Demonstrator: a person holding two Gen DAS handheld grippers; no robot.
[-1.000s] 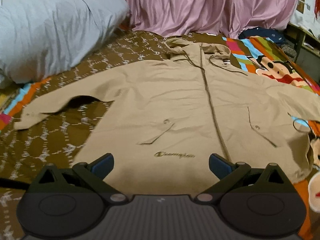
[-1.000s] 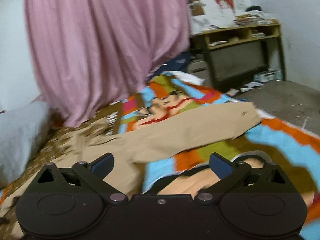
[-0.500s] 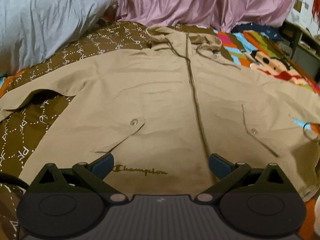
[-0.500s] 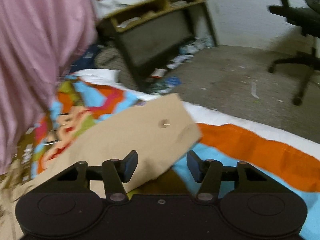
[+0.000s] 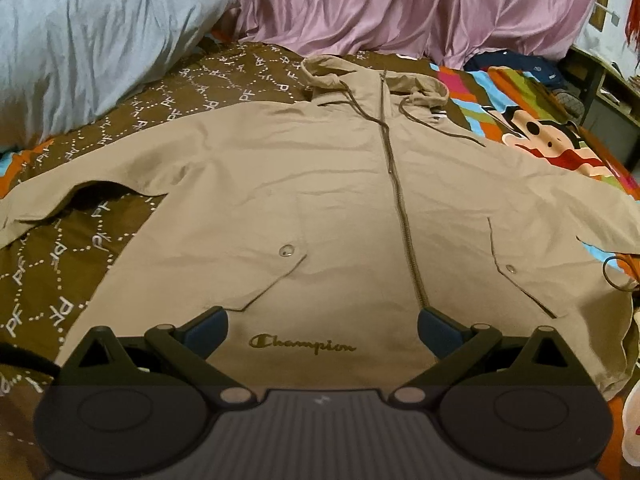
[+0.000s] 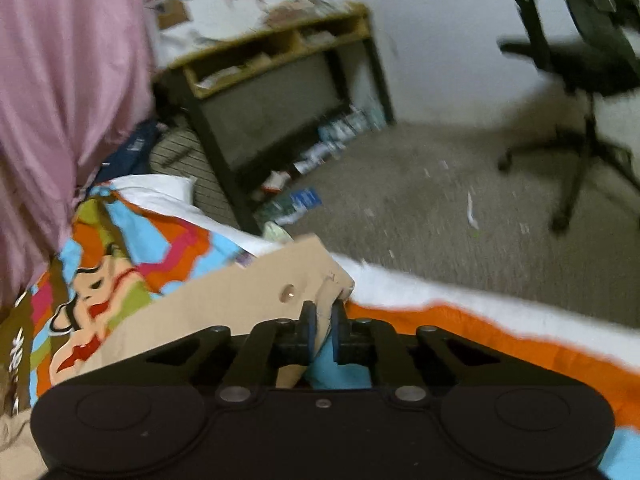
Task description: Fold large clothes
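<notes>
A tan hooded zip jacket [image 5: 340, 208] lies front up and spread flat on the bed, with its hood [image 5: 360, 76] at the far end and a "Champion" logo near the hem. My left gripper [image 5: 322, 320] hovers open just above the hem, its blue pads either side of the logo and nothing between them. In the right wrist view the jacket's sleeve cuff [image 6: 256, 292] lies on the colourful blanket near the bed's edge. My right gripper [image 6: 323, 314] is closing its jaws on the cuff's corner, and the pads pinch the fabric.
A grey pillow [image 5: 100, 32] and pink curtain [image 5: 400, 0] lie behind the jacket. The brown patterned bedspread [image 5: 60, 272] is at left, a cartoon blanket [image 5: 532, 136] at right. Beyond the bed's edge are a cluttered wooden desk [image 6: 280, 80], an office chair [image 6: 580, 72] and carpeted floor [image 6: 440, 200].
My right gripper swung right and down to the sleeve cuff and closed from wide open onto it. My left gripper moved closer and lower over the hem, staying open.
</notes>
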